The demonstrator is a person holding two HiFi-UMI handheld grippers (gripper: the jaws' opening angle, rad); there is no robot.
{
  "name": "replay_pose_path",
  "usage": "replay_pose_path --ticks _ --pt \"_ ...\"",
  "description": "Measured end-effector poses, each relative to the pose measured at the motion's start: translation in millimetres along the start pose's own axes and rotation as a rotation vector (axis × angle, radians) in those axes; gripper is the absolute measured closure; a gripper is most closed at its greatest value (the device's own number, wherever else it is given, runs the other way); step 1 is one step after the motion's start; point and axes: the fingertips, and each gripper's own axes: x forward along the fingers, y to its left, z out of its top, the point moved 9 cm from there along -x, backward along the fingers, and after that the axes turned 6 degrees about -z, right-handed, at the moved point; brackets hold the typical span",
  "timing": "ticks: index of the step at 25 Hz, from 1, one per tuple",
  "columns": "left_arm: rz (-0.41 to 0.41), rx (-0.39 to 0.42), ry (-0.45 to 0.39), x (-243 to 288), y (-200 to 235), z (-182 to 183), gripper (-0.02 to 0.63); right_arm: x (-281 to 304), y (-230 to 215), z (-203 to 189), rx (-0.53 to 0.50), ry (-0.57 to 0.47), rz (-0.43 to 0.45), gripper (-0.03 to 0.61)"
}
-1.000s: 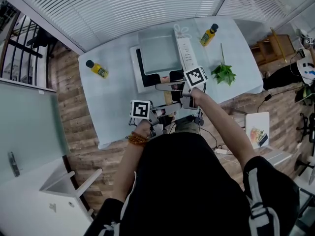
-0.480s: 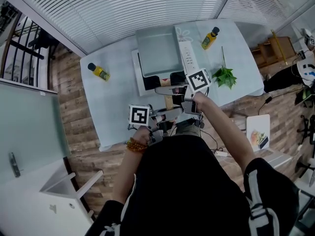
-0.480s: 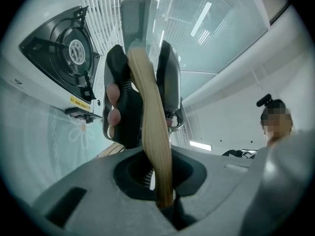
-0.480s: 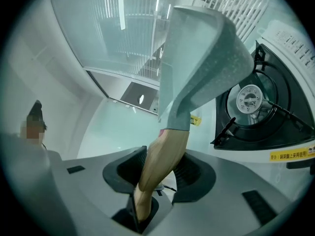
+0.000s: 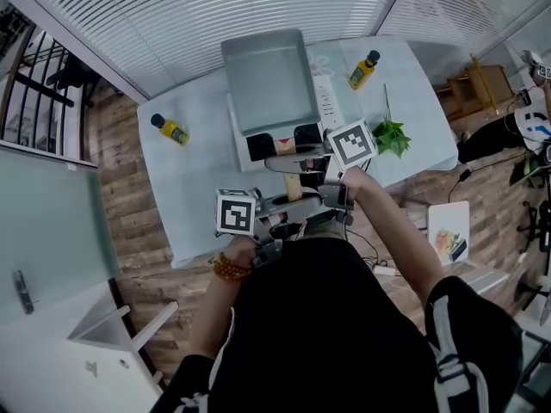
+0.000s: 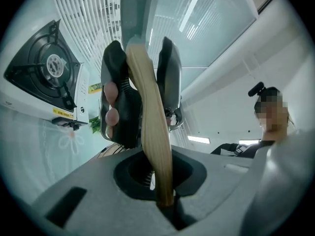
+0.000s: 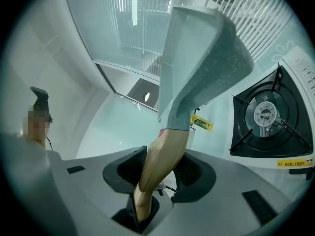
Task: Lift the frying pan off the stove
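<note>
The frying pan (image 5: 269, 76) is a square grey pan with a wooden handle (image 5: 293, 181). It hangs tilted in the air above the white gas stove (image 5: 238, 136), whose black burner (image 5: 277, 142) shows. Both grippers are shut on the handle. My right gripper (image 5: 299, 154) grips close to the pan, and my left gripper (image 5: 288, 200) holds the handle's end. In the left gripper view the handle (image 6: 150, 117) runs up out of my left gripper (image 6: 161, 193) and passes between the right gripper's black fingers (image 6: 118, 97). In the right gripper view the handle (image 7: 162, 159) rises from my right gripper (image 7: 146, 183) to the pan (image 7: 204, 58), with the stove (image 7: 268, 114) at the right.
The table (image 5: 202, 188) has a pale blue cloth. One yellow bottle (image 5: 170, 129) stands at its left and another (image 5: 364, 69) at its far right. A green leafy sprig (image 5: 392, 136) lies right of the stove. Slatted blinds run behind the table, and wooden floor lies around it.
The pan has risen off the stove and moved away from me, uncovering the burner. Both grippers have come up with the handle.
</note>
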Motion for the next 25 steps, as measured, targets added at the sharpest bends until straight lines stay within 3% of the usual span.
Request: replay_pose_path --ticks 8,25 --pt "-0.019 0.052 0.037 7.3 -31.6 -0.7 0.582 -4.7 37.1 2.9 -0.04 -0.003 0.016 0.431" --pt "-0.033 0.064 0.057 10.6 -44.7 0.1 0.581 -6.4 49.5 5.0 -0.031 0.003 0.017 0.431"
